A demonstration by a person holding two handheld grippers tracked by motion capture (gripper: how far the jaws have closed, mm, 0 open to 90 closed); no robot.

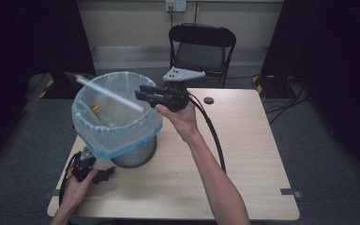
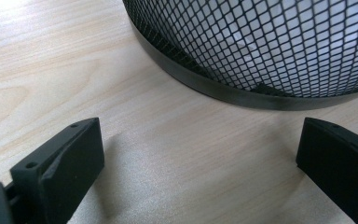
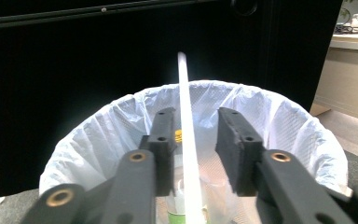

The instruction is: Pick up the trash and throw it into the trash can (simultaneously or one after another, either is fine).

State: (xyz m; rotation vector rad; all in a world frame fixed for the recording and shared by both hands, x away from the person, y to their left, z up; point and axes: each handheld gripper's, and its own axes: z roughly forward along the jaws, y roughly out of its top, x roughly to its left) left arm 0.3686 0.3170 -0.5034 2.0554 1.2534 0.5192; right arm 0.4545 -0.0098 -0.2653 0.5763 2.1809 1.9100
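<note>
No readable writing anywhere. Left gripper (image 1: 104, 175) sits on the pale wood table (image 1: 243, 154) around 7 o'clock, jaws wide apart, holding nothing. The black mesh bin (image 1: 133, 157) has a crinkly white liner (image 1: 117, 133). Right gripper (image 1: 140, 93) hangs over its rim, jaws parted around a white stick (image 1: 108, 93), probably not gripping it.

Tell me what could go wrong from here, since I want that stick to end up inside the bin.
The jaws of the right gripper stand apart around the white stick, which lies slanted above the bin. Its far end reaches past the far rim, so it may tip out rather than fall in. The left gripper rests open beside the bin's base and isn't holding it, so a bump could shift the bin.
</note>
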